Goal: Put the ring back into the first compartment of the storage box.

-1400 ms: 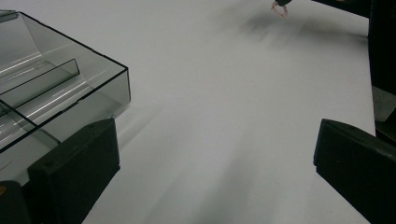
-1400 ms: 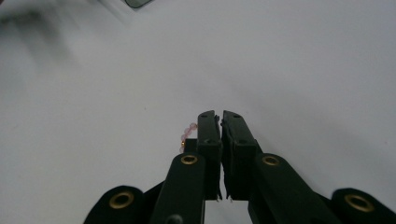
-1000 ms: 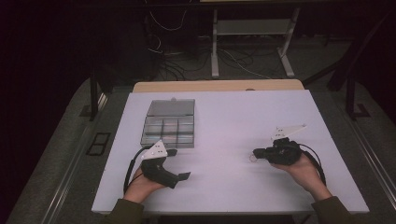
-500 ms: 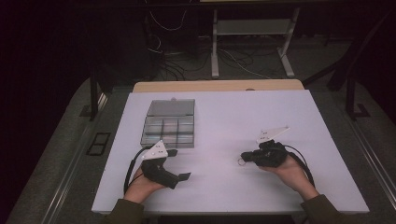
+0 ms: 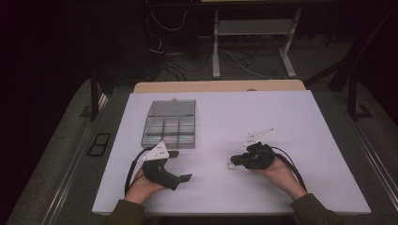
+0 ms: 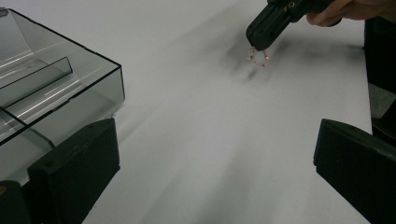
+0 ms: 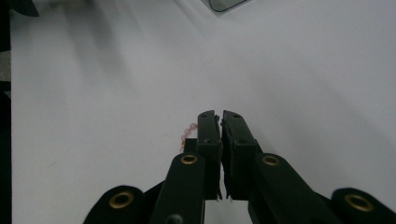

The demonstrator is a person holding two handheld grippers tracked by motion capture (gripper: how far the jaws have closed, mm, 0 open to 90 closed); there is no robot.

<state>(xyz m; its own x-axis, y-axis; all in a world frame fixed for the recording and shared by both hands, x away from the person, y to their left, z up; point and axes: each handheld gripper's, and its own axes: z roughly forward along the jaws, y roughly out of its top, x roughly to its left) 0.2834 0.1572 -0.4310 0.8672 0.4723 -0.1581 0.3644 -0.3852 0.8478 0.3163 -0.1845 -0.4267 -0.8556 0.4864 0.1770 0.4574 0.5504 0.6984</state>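
Shifted leftward across the white table (image 5: 291, 122) since a second earlier: right gripper (image 5: 236, 161), carried from the right part of the surface toward the middle, a small bead ring (image 5: 232, 165) going along at its tip. Left gripper (image 5: 184, 178) unmoved near the front left, close to the near edge of the clear box (image 5: 171, 123); box unmoved too.

Matte, smooth and uniformly white underfoot, like painted board or laminate. Transparent grey plastic for the box, rectangular, hard-edged and glossy, split by thin inner walls into square compartments, lid standing open at the far side. Black, blocky, dull-finished plastic for both grippers, with brass-coloured round fittings seen along the arms in the right gripper view, a pale three-cornered plate on top of each, and a black cable looping back to each wrist.

Right jaws pressed together, flat pads nearly meeting, pinched on the bead ring. Left jaws spread wide apart, with bare table between them.

Tiny and thin, a loop of pale pink rounded beads with a few orange-gold ones spaced among them, slightly translucent. Hung from the closed right tip just above the table, near the middle front, well right of the box; partly hidden behind the left pad in the right gripper view.
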